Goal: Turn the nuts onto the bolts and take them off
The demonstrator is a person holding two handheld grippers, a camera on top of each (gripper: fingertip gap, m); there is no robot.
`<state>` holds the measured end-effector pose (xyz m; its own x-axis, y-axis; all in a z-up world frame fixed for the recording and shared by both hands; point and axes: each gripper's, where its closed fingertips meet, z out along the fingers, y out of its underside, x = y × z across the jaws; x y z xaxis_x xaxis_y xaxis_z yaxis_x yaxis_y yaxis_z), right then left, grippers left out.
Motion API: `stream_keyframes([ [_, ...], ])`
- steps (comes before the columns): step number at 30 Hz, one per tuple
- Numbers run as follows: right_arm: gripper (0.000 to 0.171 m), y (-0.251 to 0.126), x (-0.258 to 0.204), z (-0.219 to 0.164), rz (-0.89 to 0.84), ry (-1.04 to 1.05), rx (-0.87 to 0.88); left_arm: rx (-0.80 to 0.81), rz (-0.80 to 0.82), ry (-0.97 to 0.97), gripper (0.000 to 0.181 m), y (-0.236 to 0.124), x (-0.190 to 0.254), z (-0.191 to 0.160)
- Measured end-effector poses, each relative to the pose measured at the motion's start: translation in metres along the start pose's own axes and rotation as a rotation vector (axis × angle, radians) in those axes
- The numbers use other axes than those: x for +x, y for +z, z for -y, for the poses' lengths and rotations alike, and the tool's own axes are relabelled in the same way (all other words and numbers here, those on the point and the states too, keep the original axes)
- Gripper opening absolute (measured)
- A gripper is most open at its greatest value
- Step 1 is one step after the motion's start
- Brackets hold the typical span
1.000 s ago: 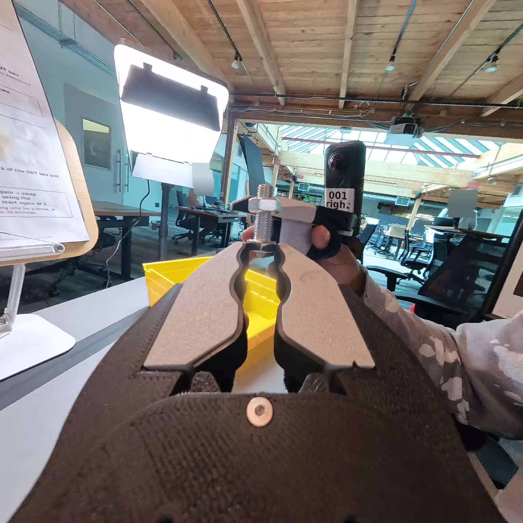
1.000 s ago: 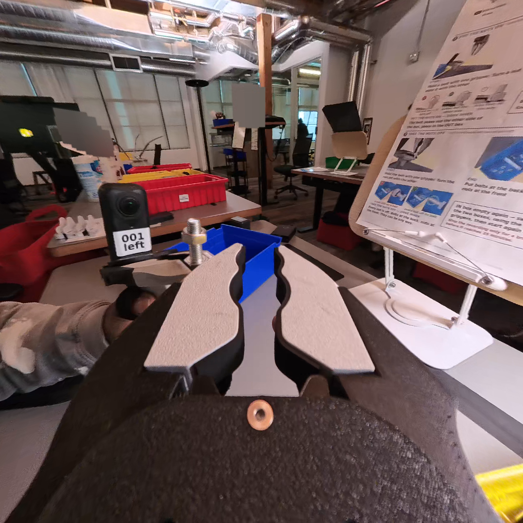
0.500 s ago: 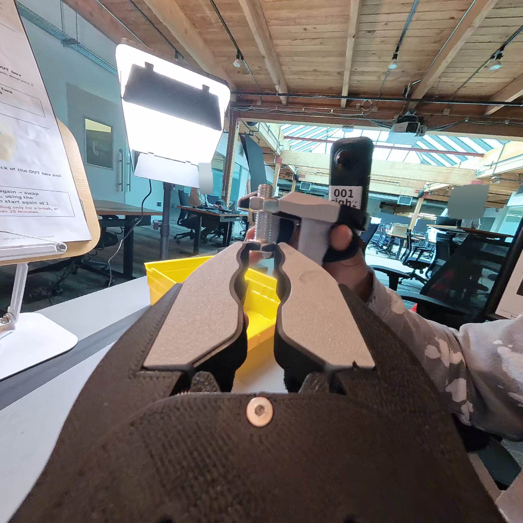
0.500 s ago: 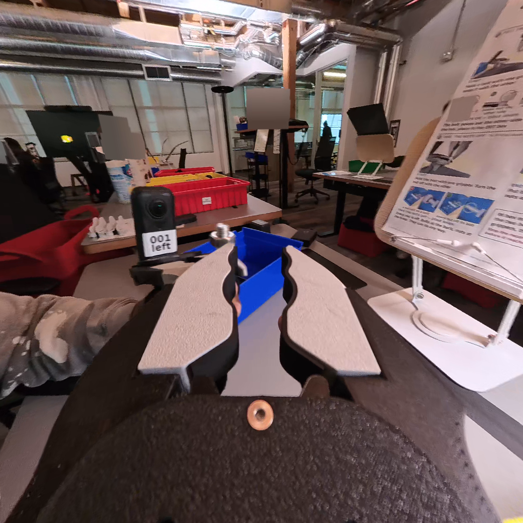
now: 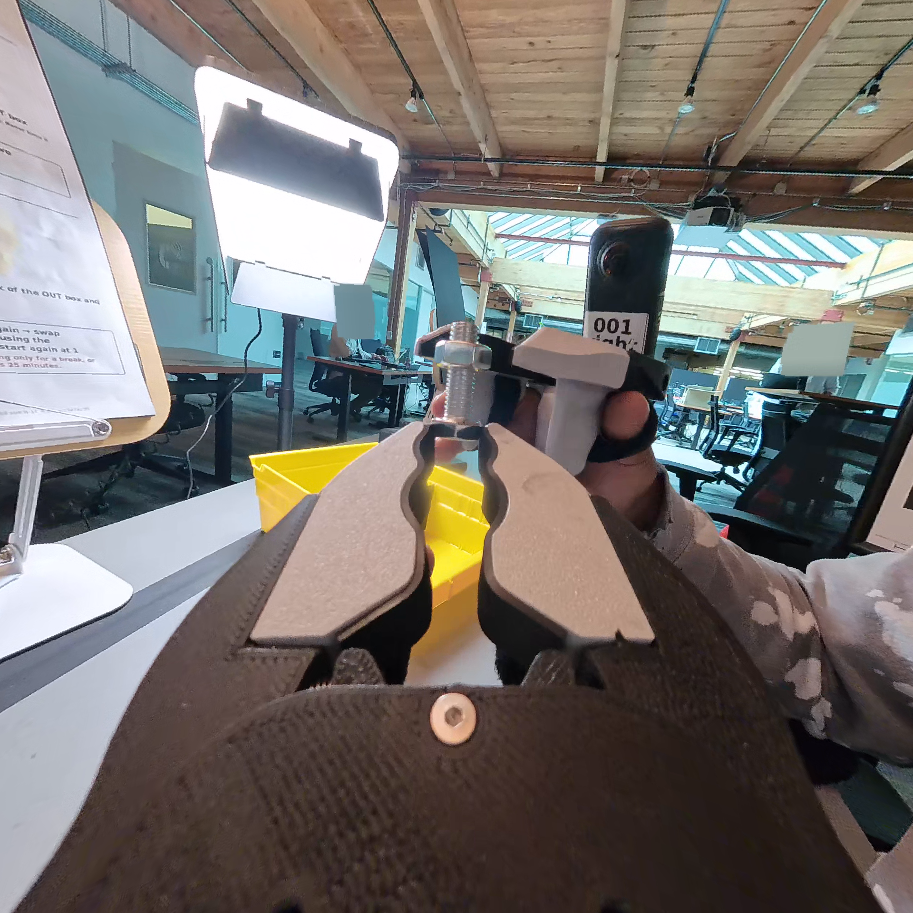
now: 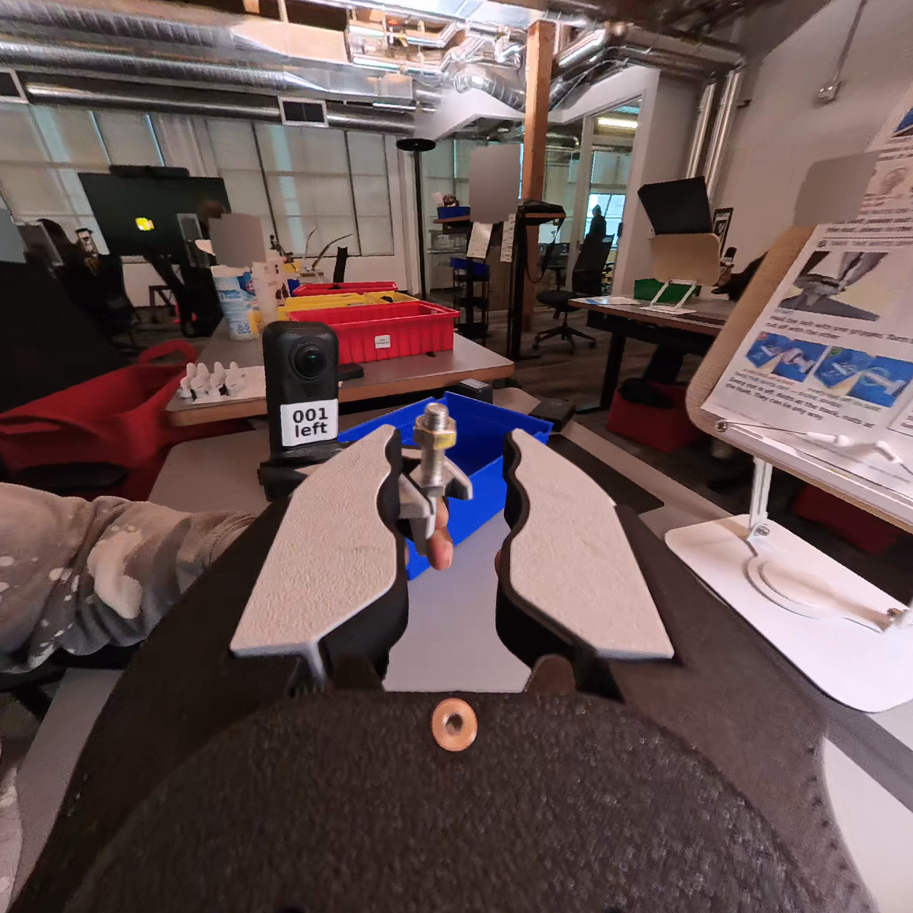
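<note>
A: Bright steel, that's the hex bolt (image 5: pixel 457 390), standing upright with its head pinched in the tips of the left claw (image 5: pixel 457 435), which is clenched on it. The hex nut (image 5: pixel 460 354) sits high on the thread, just below the bolt's top end.

B: And the right claw (image 6: pixel 447 459)?

A: Released, its fingers standing apart on either side of the bolt, level with the nut but touching neither from what I can see. So it is lined up to grip the nut and has not closed.

B: How far along would you say?

A: Hard to tell the direction. With the nut that near the bolt's end, either it is only just started on or it is nearly off. I'd judge a few turns are left either way, plus the closing of the right claw first.

B: What does each camera give that the other lacks?

A: The left wrist view shows the yellow bin (image 5: pixel 316 472) on the bench (image 5: pixel 148 543) behind and below the bolt, and the right claw side-on. The right wrist view shows the blue bin (image 6: pixel 484 459) behind the bolt, and the open gap around the nut, which the left view hides. What lies in either bin I cannot see.
</note>
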<state>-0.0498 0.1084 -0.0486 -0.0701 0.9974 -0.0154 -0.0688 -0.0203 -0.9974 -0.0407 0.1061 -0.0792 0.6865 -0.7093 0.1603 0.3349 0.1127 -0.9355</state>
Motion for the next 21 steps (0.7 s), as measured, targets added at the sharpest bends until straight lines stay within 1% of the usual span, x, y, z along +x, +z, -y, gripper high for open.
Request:
stream_keyframes([
  [2,0.038,0.002,0.000,-0.003,-0.007,0.003,-0.007,0.001,-0.003,0.010,0.018,0.001,0.003,0.000],
  [3,0.040,0.001,0.005,-0.003,-0.022,0.008,-0.004,0.002,0.006,0.004,0.018,0.001,0.001,0.000],
  [4,0.031,-0.002,0.013,-0.003,-0.050,0.030,-0.006,0.016,-0.007,-0.009,0.018,-0.001,0.000,0.002],
  [5,0.018,-0.007,0.028,-0.003,-0.123,0.043,-0.004,0.020,-0.003,-0.013,0.018,-0.002,-0.001,0.004],
  [7,0.020,-0.013,0.033,0.002,-0.130,0.043,0.025,0.023,0.004,0.003,0.018,-0.002,-0.001,0.006],
  [8,0.025,-0.013,0.031,0.003,-0.115,0.048,0.020,0.022,0.002,0.001,0.018,-0.002,-0.001,0.006],
  [13,0.038,0.000,0.002,0.001,-0.009,0.031,0.010,0.005,0.003,0.001,0.018,0.000,0.000,-0.001],
  [17,0.038,0.000,0.007,-0.001,-0.024,0.047,0.009,0.007,0.006,-0.003,0.018,0.000,0.000,0.000],
  [18,0.021,-0.003,0.016,-0.001,-0.070,0.055,0.008,0.022,-0.010,-0.011,0.018,-0.001,0.001,0.003],
  [19,0.019,-0.007,0.025,0.000,-0.119,0.040,0.021,0.019,-0.004,-0.006,0.018,-0.002,0.000,0.004],
  [20,0.020,-0.010,0.028,0.001,-0.128,0.032,0.026,0.021,-0.002,0.003,0.018,-0.002,0.000,0.005],
  [21,0.024,-0.011,0.027,0.002,-0.114,0.041,0.021,0.022,-0.001,0.005,0.018,-0.002,0.001,0.006],
])
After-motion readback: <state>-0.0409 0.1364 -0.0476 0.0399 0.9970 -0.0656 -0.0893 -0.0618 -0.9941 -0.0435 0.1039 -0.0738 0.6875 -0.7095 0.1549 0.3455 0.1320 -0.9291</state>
